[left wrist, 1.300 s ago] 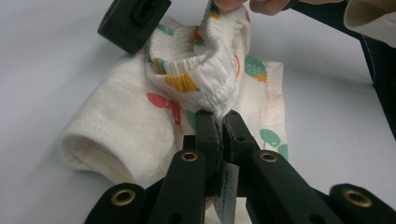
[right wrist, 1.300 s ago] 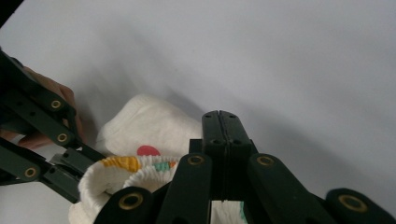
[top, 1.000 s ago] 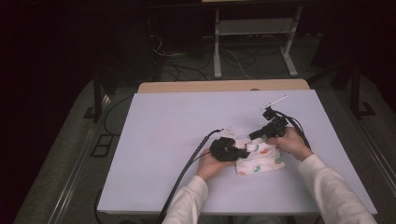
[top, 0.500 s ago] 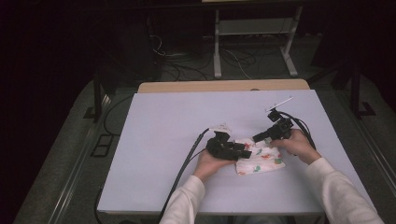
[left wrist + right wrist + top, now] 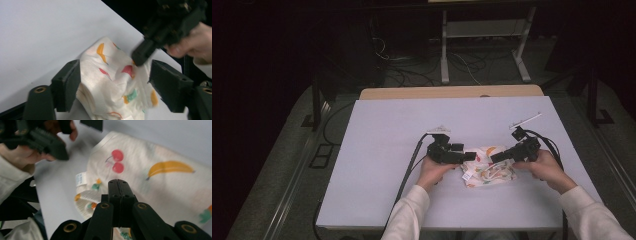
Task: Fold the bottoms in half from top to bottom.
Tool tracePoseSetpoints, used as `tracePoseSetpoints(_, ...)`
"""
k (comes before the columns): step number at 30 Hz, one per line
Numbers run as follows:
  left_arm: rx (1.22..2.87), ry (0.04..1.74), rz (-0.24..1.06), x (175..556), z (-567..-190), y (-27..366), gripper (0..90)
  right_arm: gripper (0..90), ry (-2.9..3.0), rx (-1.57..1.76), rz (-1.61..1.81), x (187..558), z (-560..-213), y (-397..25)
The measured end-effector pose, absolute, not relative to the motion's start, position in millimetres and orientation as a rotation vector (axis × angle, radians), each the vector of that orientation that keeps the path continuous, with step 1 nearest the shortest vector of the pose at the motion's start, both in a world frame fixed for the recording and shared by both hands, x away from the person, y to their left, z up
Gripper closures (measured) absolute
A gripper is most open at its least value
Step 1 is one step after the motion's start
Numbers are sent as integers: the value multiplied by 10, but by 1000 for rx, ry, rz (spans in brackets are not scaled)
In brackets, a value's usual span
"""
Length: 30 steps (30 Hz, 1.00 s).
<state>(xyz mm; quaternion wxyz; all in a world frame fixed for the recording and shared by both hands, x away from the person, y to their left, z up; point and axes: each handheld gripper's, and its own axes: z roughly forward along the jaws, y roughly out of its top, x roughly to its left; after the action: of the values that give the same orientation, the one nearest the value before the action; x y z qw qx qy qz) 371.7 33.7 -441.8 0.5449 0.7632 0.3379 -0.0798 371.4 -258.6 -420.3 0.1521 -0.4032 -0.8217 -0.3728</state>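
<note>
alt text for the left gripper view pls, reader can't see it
The left gripper, jaws wide open, straddles a crumpled white fruit-print cloth on a pale table. Beyond it, the right gripper, held in a hand, presses its tip on the cloth's far edge.

Pale lavender table, bunched fruit-print cloth on its near-right part.

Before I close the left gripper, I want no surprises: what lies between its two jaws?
The fruit-print cloth sits bunched between the left gripper's open jaws in the left gripper view, with the right gripper's tip pressing on it.
</note>
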Motion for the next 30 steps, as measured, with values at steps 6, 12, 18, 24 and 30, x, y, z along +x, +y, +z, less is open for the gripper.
tracePoseSetpoints(6, 1799, 843, -156, 3737, -4425, 331, 161, 886, -2373, -1143, -1074, 3516, -4283, -2637)
tracePoseSetpoints(12, 1807, 860, -142, 3749, -4432, 294, 126, 887, -2391, -1090, -1161, 3406, -4346, -2684)
tracePoseSetpoints(18, 1819, 871, -120, 3768, -4416, 275, 90, 886, -2411, -1084, -1180, 3355, -4390, -2715)
tracePoseSetpoints(24, 1829, 865, -109, 3769, -4399, 264, 80, 886, -2436, -1078, -1164, 3349, -4420, -2699)
tracePoseSetpoints(30, 1846, 857, -96, 3770, -4381, 290, 70, 831, -2453, -1069, -1170, 3340, -4405, -2695)
